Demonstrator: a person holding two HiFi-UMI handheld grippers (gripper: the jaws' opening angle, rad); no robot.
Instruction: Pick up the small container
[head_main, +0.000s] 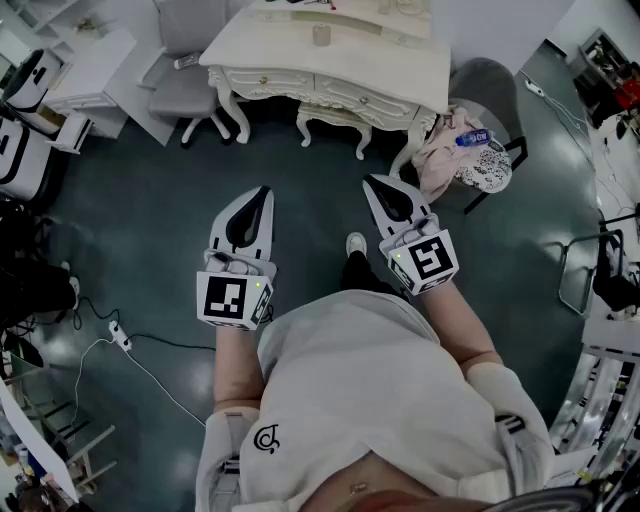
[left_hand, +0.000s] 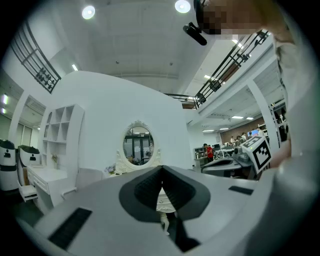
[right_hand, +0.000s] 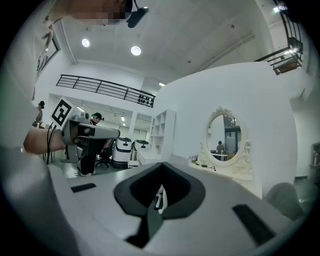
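Floor (head_main: 150, 220) of dark grey separates both grippers from the white dressing table (head_main: 270, 50). The small container (head_main: 321, 35), a pale little cylinder, stands on the tabletop near its middle.

The left gripper (head_main: 262, 192) and right gripper (head_main: 370, 182) are held side by side in front of the person's chest. Both are level and point toward the table, well short of it. The container lies ahead of them, roughly on a line running out between the two tips, and well apart from either.

In the left gripper view the dark pads are pressed together at the front with nothing between them. The right gripper view shows the same: pads meeting at the tip, nothing gripped. The table's oval mirror (left_hand: 138, 145) shows beyond the jaws in both gripper views, but the container is too small to pick out there.

A white stool (head_main: 335, 118) sits tucked under the table. A chair heaped with clothing (head_main: 450, 150) stands just beside the table's right end.
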